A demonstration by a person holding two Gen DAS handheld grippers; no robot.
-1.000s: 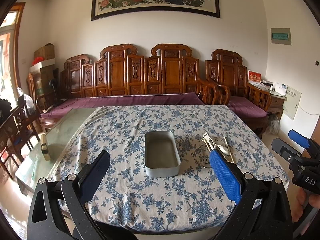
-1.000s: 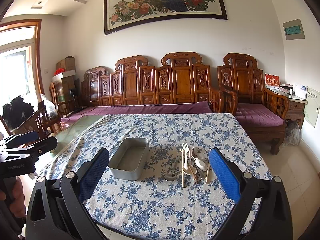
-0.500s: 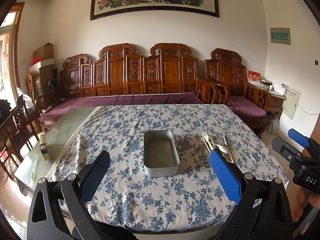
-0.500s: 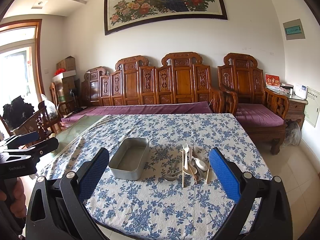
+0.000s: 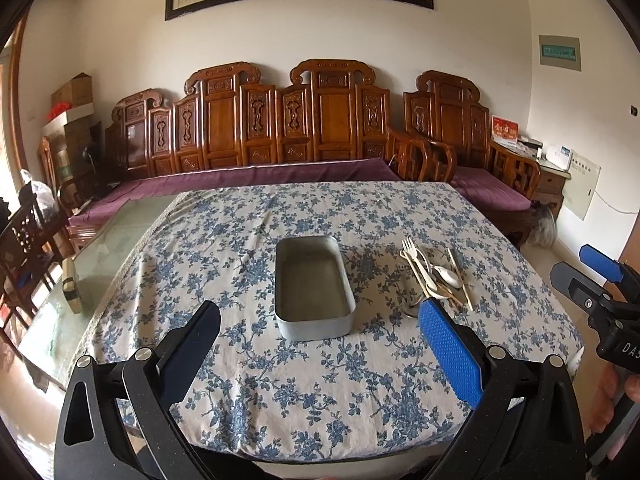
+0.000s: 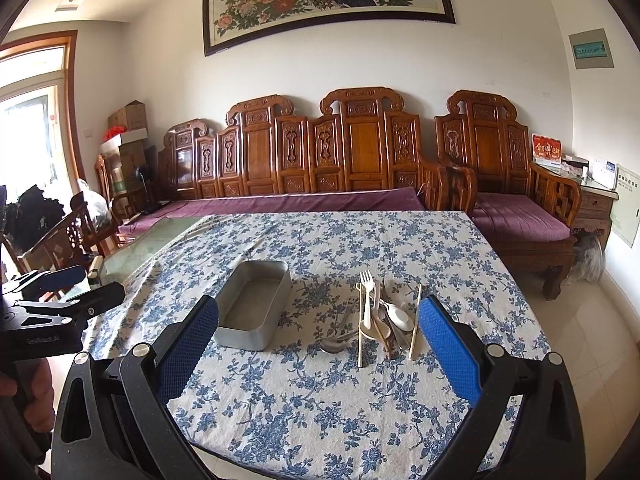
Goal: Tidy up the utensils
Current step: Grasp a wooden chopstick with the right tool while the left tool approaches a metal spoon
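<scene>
Blue-flowered cloth covers the table (image 5: 256, 264), where an empty metal tin (image 5: 314, 288) lies just left of a loose heap of utensils (image 6: 380, 316): a pale fork, spoons and chopsticks, none yet in the tin. In the past second both cameras have edged closer and lower, suggesting the approach has begun. The left gripper (image 5: 320, 344) and right gripper (image 6: 318, 344) hang wide open above the near edge, holding nothing.
</scene>
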